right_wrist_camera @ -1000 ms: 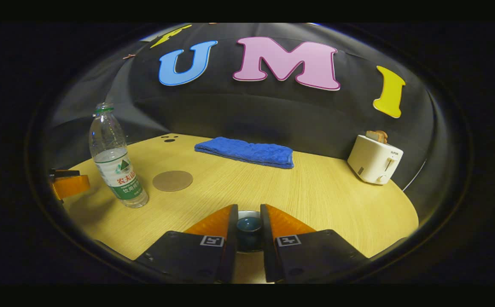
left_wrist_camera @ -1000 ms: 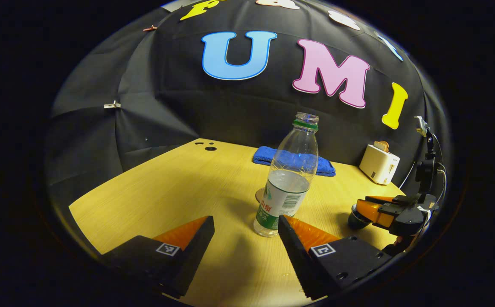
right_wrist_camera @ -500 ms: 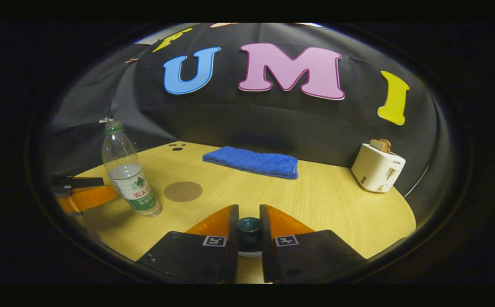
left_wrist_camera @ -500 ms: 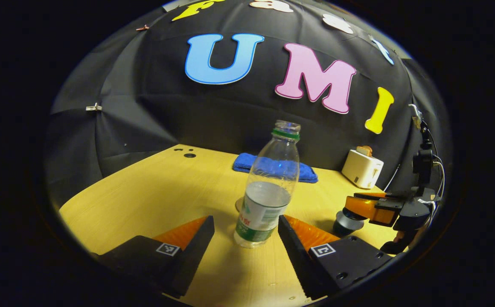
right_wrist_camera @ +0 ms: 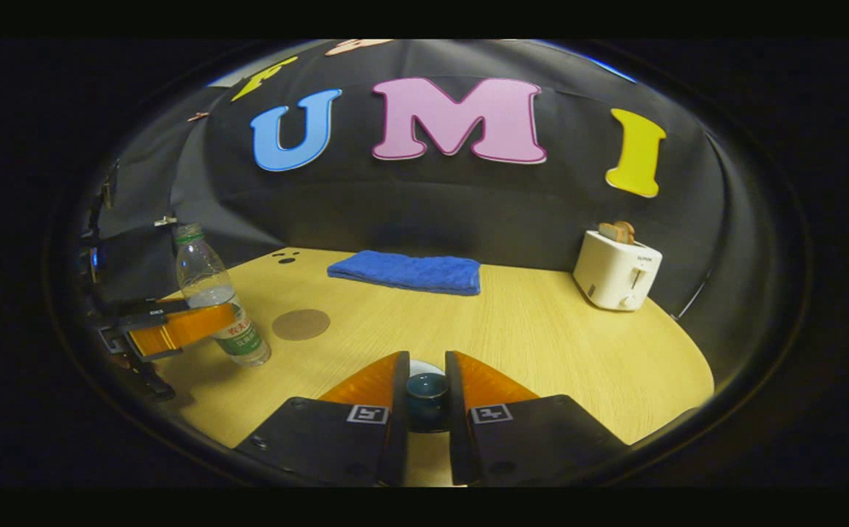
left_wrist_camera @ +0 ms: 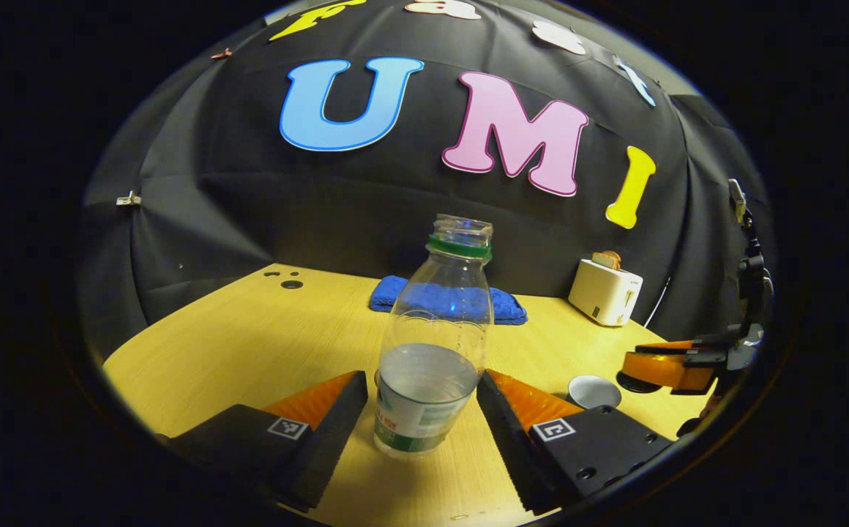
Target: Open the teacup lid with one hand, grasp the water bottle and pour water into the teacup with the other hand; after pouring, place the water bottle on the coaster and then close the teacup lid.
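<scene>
A clear, uncapped water bottle (left_wrist_camera: 432, 351), about a third full, stands upright on the wooden table (left_wrist_camera: 249, 337). My left gripper (left_wrist_camera: 421, 399) is open, with the bottle's lower part between its fingers and a gap on each side. To the right sits the open teacup (left_wrist_camera: 594, 391). Beside and just above it, my right gripper (left_wrist_camera: 670, 362) holds the dark lid (left_wrist_camera: 635, 380). In the right gripper view, my right gripper (right_wrist_camera: 425, 391) is shut on the lid's knob (right_wrist_camera: 427, 389). At the left stand the bottle (right_wrist_camera: 208, 282) and the left gripper (right_wrist_camera: 179, 329). A round brown coaster (right_wrist_camera: 301, 323) lies right of the bottle.
A folded blue towel (right_wrist_camera: 404, 271) lies at the back of the table near the cloth wall. A white toaster (right_wrist_camera: 616, 271) with bread in it stands at the back right. Small holes (left_wrist_camera: 289, 282) mark the table's back left corner.
My left gripper has moved forward until the bottle stands between its fingers. My right gripper has lifted the lid off the teacup and carried it aside, leaving the cup open.
</scene>
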`<control>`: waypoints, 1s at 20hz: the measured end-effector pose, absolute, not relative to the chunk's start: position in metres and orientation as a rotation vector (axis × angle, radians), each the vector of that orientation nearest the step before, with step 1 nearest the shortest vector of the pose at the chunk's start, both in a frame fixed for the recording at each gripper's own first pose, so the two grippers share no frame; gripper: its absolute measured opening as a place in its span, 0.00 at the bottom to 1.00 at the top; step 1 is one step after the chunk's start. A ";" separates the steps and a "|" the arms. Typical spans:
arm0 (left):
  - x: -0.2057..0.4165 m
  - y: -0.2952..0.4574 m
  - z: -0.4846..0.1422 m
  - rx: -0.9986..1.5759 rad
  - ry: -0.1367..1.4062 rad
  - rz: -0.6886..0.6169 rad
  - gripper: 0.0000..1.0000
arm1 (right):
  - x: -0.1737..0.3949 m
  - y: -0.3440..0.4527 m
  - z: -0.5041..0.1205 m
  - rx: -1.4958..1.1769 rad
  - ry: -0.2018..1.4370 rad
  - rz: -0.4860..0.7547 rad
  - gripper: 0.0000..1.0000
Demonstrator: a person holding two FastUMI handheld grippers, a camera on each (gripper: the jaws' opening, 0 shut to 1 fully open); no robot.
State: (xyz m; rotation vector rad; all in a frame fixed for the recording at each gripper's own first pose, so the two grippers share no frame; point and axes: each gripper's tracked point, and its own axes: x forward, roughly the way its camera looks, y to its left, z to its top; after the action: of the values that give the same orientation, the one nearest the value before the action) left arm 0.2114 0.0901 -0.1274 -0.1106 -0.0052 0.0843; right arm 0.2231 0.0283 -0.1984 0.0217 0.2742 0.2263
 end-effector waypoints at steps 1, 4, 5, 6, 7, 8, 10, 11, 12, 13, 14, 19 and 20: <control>0.215 0.088 -0.127 -0.105 -0.007 0.077 0.95 | 0.222 0.021 -0.201 0.012 0.282 0.217 0.26; 0.223 0.086 -0.121 -0.080 -0.026 0.063 0.84 | 0.220 0.005 -0.204 0.000 0.288 0.194 0.26; 0.226 0.086 -0.121 -0.065 -0.028 0.065 0.86 | 0.219 0.002 -0.205 0.006 0.291 0.187 0.26; 0.227 0.085 -0.121 -0.054 -0.028 0.068 0.86 | 0.218 -0.001 -0.207 0.014 0.295 0.181 0.26; 0.230 0.085 -0.120 -0.049 -0.029 0.070 0.85 | 0.217 -0.002 -0.208 0.022 0.301 0.179 0.26; 0.231 0.085 -0.120 -0.046 -0.030 0.073 0.85 | 0.216 -0.003 -0.211 0.027 0.307 0.179 0.26; 0.234 0.087 -0.119 -0.027 -0.026 0.088 0.83 | 0.214 -0.005 -0.215 0.025 0.317 0.183 0.26; 0.235 0.088 -0.120 -0.013 -0.021 0.091 0.82 | 0.214 -0.005 -0.215 0.022 0.318 0.185 0.26; 0.237 0.087 -0.120 0.001 -0.016 0.089 0.80 | 0.213 -0.006 -0.215 0.022 0.316 0.188 0.26; 0.236 0.088 -0.120 0.023 -0.009 0.100 0.75 | 0.213 -0.008 -0.214 0.025 0.314 0.189 0.26; 0.234 0.089 -0.117 0.048 -0.010 0.110 0.76 | 0.212 -0.010 -0.213 0.028 0.310 0.187 0.26; 0.230 0.083 -0.102 0.217 -0.023 0.136 0.73 | 0.210 -0.026 -0.209 0.037 0.297 0.173 0.26; 0.231 0.082 -0.101 0.275 -0.011 0.138 0.74 | 0.210 -0.029 -0.208 0.040 0.295 0.170 0.26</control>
State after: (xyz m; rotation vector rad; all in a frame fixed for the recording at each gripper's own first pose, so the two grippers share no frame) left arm 0.2310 0.0817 -0.1012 0.2748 -0.0115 0.1385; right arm 0.2103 -0.0289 -0.2076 0.0404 0.2952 0.1698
